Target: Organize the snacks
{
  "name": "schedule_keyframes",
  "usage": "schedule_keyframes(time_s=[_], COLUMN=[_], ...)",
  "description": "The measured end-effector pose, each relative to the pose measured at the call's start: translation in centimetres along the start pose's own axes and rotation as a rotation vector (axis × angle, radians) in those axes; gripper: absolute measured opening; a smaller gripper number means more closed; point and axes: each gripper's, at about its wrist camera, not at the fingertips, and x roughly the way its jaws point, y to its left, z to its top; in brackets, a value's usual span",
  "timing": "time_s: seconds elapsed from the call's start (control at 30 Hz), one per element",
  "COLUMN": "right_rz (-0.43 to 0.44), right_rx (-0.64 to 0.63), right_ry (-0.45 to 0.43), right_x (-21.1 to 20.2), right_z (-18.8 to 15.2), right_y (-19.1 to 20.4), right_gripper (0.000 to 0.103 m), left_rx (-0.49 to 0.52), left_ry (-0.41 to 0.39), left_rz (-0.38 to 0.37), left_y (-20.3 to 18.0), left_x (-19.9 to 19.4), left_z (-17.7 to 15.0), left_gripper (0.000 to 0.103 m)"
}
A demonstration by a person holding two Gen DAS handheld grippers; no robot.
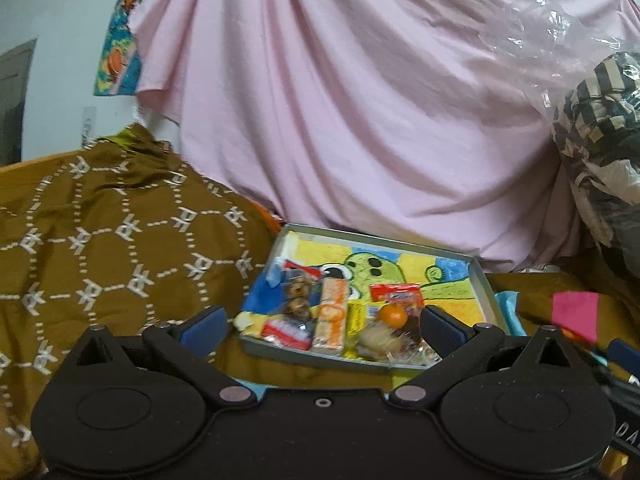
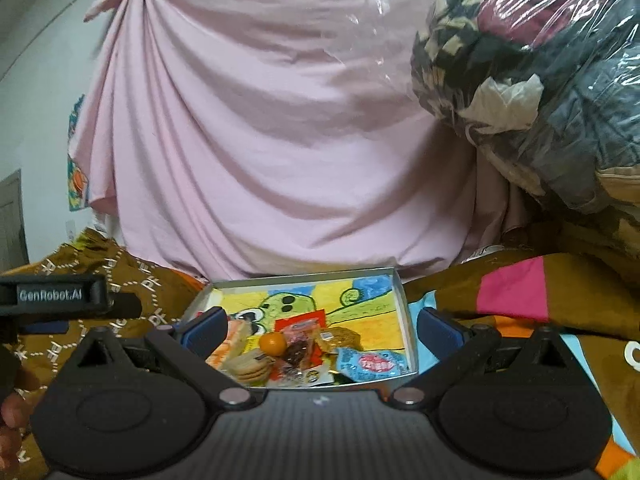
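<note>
A shallow grey tray point(image 1: 486, 288) with a yellow cartoon liner lies on the brown cloth; it also shows in the right wrist view point(image 2: 402, 292). Its near end holds several snacks: an orange wafer pack point(image 1: 330, 318), a dark cookie pack point(image 1: 297, 296), a red packet point(image 1: 396, 294), a small orange ball point(image 1: 392, 315), round biscuits point(image 2: 248, 364) and a blue packet point(image 2: 370, 362). My left gripper point(image 1: 322, 326) is open and empty, just short of the tray's near edge. My right gripper point(image 2: 320, 328) is open and empty, its fingers astride the tray's near end.
A pink sheet point(image 1: 340, 100) hangs behind the tray. A brown patterned blanket point(image 1: 112, 248) is heaped to the left. A clear plastic bag of clothes point(image 2: 540, 80) bulges at the right. The other gripper's body point(image 2: 56, 294) shows at the left of the right wrist view.
</note>
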Motion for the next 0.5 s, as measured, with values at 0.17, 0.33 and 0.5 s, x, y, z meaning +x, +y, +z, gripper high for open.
schedule_keyframes(time_s=[0.17,0.33,0.5], right_rz=[0.013,0.024,0.03], right_rx=[0.0,0.008,0.015], right_ry=[-0.008,0.0,0.024], right_x=[-2.4,-4.5,-6.4], right_z=[-0.2,-0.8,-1.6], right_y=[1.0,1.9,2.8], right_gripper=[0.103,0.103,0.103], left_rx=[0.007,0.026,0.028], left_ry=[-0.01,-0.018,-0.013], left_rz=[0.014,0.026,0.04], left_y=[1.2,2.1,3.2], left_x=[-2.7,-5.1,-7.0], left_z=[-0.9,-2.1,-3.4], left_gripper=[0.102,0.102,0.102])
